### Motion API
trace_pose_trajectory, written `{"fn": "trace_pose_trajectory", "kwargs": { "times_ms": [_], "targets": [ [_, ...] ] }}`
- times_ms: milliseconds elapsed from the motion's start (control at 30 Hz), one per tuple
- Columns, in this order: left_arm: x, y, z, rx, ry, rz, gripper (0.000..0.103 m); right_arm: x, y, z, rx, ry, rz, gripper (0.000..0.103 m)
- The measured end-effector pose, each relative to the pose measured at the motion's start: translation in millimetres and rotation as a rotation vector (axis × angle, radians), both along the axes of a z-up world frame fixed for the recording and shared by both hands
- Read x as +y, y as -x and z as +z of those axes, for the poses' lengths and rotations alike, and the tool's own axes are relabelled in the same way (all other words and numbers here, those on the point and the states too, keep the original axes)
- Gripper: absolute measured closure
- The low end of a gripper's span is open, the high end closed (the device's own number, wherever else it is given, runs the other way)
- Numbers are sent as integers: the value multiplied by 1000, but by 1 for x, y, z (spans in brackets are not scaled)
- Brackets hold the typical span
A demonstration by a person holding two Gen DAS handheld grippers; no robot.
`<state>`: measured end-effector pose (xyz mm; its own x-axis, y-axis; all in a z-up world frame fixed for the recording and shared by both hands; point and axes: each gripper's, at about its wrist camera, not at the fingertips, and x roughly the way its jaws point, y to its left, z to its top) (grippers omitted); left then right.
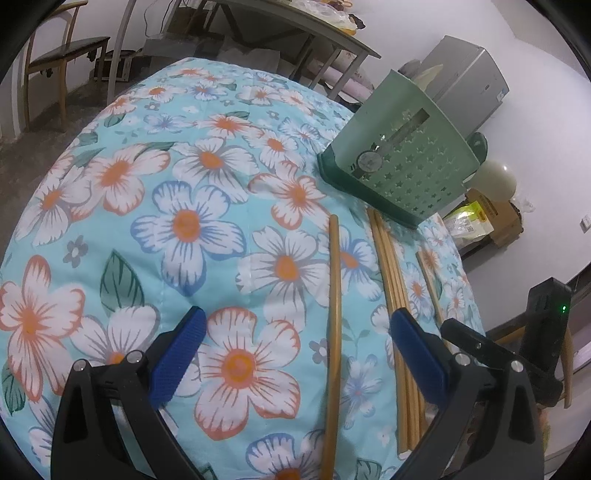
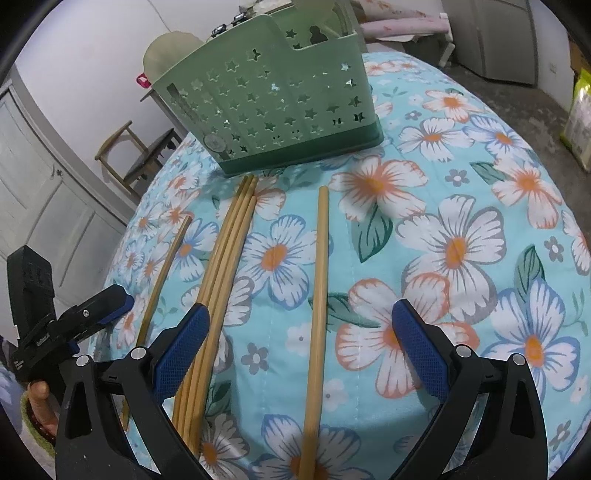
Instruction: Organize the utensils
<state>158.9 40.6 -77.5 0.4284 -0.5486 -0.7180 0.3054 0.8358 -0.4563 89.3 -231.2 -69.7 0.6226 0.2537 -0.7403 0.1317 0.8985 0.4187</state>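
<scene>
Bamboo chopsticks lie on a floral cloth. A single chopstick (image 1: 334, 325) (image 2: 317, 302) lies apart; a bundle of several (image 1: 397, 317) (image 2: 218, 280) lies beside it, and one more (image 1: 430, 284) (image 2: 164, 273) beyond. A green star-cut utensil holder (image 1: 399, 166) (image 2: 273, 99) stands at their far ends. My left gripper (image 1: 297, 354) is open and empty, the single chopstick between its fingers. My right gripper (image 2: 301, 350) is open and empty over the same chopstick. Each gripper shows in the other's view (image 1: 480, 347) (image 2: 96, 306).
The table with the floral cloth (image 1: 147, 221) (image 2: 461, 240) falls away at its rounded edges. Wooden chairs (image 1: 62, 59) (image 2: 140, 155), a grey table (image 1: 303, 29) and a grey cabinet (image 1: 469, 81) stand around it.
</scene>
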Motion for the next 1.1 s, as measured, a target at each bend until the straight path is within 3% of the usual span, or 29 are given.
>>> {"fn": "trace_pose_trajectory", "kwargs": {
  "times_ms": [467,867,933,1100],
  "targets": [
    [-4,-1,0,0,-30,-26,5,-11,6,2,-11,-56,22,8],
    [-7,-2,1,-1,-43,-33,5,-3,7,3,-13,-30,49,8],
    [-7,-2,0,-2,-48,-33,5,-5,7,5,-18,-39,45,10],
    [-9,0,0,-7,-68,-32,5,-14,9,15,-65,-25,29,34]
  ]
}}
